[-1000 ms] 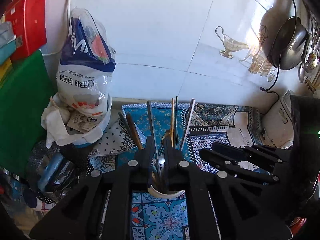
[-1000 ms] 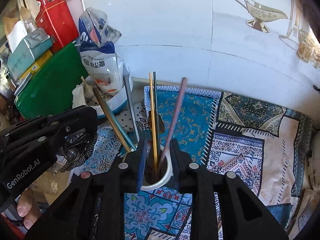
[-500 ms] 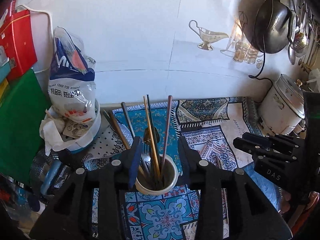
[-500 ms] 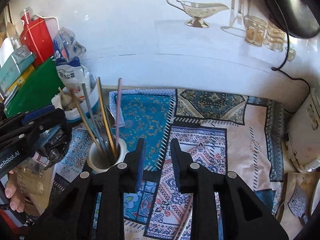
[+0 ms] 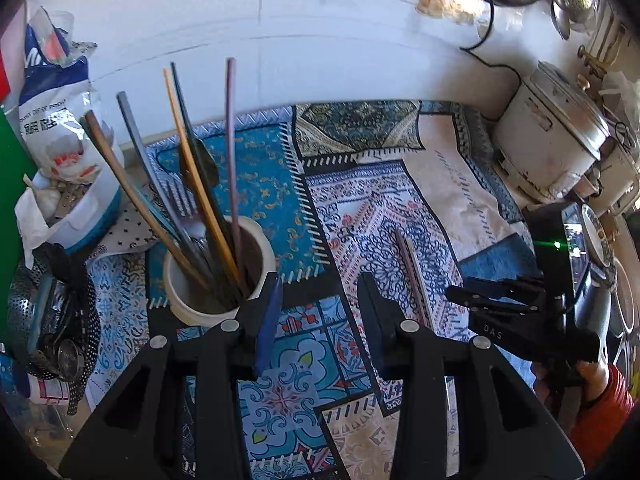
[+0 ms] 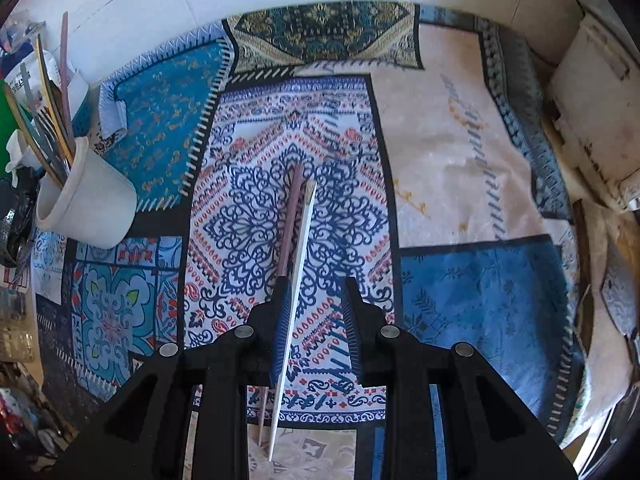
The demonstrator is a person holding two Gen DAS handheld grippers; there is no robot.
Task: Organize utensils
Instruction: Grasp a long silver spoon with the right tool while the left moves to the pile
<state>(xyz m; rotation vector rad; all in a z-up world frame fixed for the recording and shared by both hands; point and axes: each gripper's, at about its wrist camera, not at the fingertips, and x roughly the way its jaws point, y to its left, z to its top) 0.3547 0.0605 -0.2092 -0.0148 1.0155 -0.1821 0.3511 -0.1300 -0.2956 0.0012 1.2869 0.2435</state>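
Note:
A white cup (image 5: 218, 276) stands on the patterned cloth and holds several chopsticks and a fork (image 5: 180, 196). It also shows in the right wrist view (image 6: 86, 200) at the left. A mauve chopstick (image 6: 291, 220) and a white chopstick (image 6: 298, 272) lie side by side on the cloth; in the left wrist view they lie right of centre (image 5: 410, 272). My left gripper (image 5: 318, 300) is open and empty, just right of the cup. My right gripper (image 6: 316, 296) is open above the near ends of the two chopsticks, which run under its left finger. The right gripper also shows in the left wrist view (image 5: 520, 312).
A white rice cooker (image 5: 556, 140) stands at the right by the tiled wall. A bowl with a plastic bag (image 5: 60, 160), a green board (image 5: 12, 168) and a perforated metal strainer (image 5: 52, 304) crowd the left edge. The patterned cloth (image 6: 460, 140) covers the counter.
Both grippers have pulled back from the cup and opened. The right gripper has swung right and down over the two chopsticks on the cloth; the left view has tilted downward.

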